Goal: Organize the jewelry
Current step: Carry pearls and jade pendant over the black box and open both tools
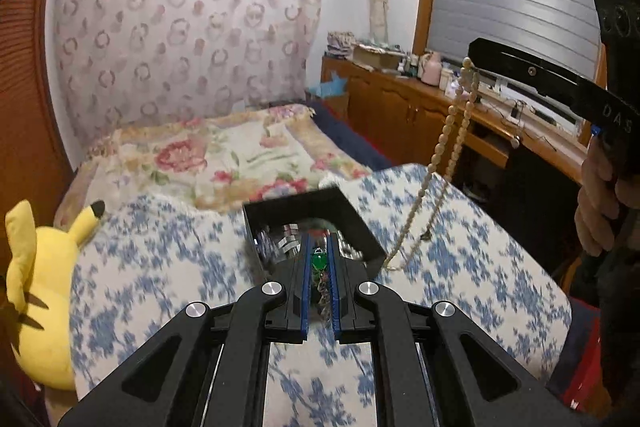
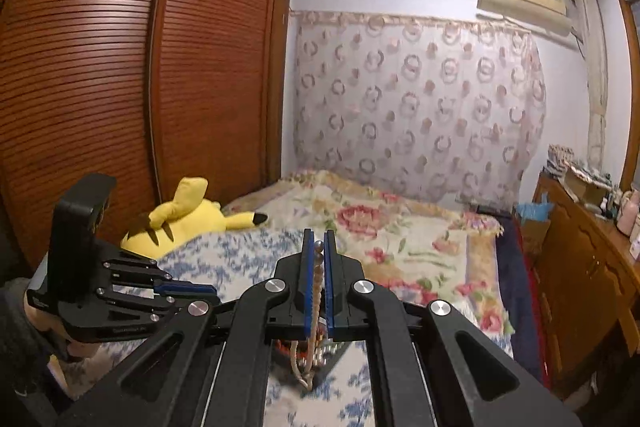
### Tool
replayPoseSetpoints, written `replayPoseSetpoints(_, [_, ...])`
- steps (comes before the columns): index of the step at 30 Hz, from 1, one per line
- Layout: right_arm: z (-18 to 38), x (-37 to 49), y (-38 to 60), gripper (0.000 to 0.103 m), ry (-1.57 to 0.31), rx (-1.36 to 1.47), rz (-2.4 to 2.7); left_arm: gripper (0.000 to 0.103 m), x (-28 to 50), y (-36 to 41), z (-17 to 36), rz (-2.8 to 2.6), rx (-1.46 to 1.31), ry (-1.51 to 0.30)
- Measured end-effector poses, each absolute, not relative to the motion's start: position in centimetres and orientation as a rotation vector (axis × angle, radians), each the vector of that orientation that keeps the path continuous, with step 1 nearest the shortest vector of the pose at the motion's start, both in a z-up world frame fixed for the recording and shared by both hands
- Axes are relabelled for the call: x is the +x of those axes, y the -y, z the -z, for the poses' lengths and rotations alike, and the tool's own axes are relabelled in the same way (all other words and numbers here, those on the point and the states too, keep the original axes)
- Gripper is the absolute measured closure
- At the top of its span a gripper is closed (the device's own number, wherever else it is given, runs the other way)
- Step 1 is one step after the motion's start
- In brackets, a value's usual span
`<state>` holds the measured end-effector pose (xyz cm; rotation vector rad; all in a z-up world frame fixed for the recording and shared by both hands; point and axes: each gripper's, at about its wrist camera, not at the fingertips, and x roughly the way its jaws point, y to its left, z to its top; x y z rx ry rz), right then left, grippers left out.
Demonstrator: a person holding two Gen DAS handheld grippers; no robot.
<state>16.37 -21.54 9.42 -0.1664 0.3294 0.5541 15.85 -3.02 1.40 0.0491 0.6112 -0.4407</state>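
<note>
Left wrist view: the left gripper [image 1: 320,263] is clamped on a green-stoned trinket [image 1: 319,261] above the black jewelry box [image 1: 320,205] on the bed [image 1: 480,267]; right wrist view: the right gripper [image 2: 319,247] pinches a bead necklace [image 2: 316,279], its loop dangling below.

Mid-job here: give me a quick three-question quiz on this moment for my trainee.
1. True or false: the right gripper is shut on the bead necklace.
2. What is pinched in the left gripper? A) a piece with a green stone B) a watch C) nothing
3. Fill in: the necklace's lower end trails beside the black ____ on the blue-flowered bedding.

Key: 1 true; 2 A; 3 box.
</note>
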Motion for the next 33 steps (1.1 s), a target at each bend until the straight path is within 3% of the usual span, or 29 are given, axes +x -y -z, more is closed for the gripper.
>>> replayPoseSetpoints(12, [-9.6, 22.8, 20.1, 0.098, -0.318, -0.163, -0.55, 0.097, 22.0, 3.3, -1.5, 0.416, 0.039, -0.62])
replayPoseSetpoints(25, [-0.2, 28.5, 19.6, 0.097, -0.538, -0.17, -0.553, 0.096, 26.1, 3.9, 1.6, 0.396, 0.045, -0.68])
replayPoseSetpoints(33, [1.9, 28.6, 19.8, 0.093, -0.586, -0.162, -0.55, 0.096, 27.0, 4.4, 2.1, 0.374, 0.061, -0.697])
